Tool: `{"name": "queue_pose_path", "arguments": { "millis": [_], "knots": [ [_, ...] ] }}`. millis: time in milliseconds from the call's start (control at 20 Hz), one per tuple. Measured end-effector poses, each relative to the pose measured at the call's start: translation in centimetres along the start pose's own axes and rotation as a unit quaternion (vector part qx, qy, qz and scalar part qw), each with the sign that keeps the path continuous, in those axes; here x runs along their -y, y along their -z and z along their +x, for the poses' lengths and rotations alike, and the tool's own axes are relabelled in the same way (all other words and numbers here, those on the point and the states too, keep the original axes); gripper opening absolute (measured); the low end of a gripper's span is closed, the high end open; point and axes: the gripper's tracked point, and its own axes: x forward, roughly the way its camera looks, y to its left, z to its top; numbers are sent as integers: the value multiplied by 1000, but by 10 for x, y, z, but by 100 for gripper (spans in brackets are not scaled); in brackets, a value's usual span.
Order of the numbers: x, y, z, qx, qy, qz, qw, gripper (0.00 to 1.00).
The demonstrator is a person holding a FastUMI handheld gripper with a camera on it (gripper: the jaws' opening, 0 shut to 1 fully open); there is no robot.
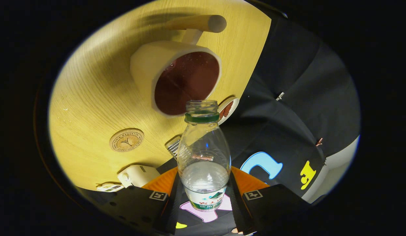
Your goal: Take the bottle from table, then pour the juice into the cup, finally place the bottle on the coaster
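Gripper view: fingers [204, 200] clamping bottle [204, 154], wooden table [91, 98].

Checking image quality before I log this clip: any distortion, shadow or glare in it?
Gripper view: fisheye bends the table edge; the cup casts a soft shadow behind it; a small glint on the bottle, held sharp between the fingers of the gripper.

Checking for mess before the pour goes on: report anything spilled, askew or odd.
A few small droplets sit on the wooden table beside the cup, possibly splashes. The uncapped bottle, clamped between the gripper fingers, looks undamaged, its mouth near the cup's rim. The coaster lies flat.
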Motion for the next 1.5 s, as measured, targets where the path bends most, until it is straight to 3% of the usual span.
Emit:
{"name": "queue_pose_path", "arguments": {
  "millis": [450,1500],
  "knots": [
    [7,-5,-1,9,0,-36,999,69],
    [8,-4,-5,5,-1,-22,1000,69]
  ]
}}
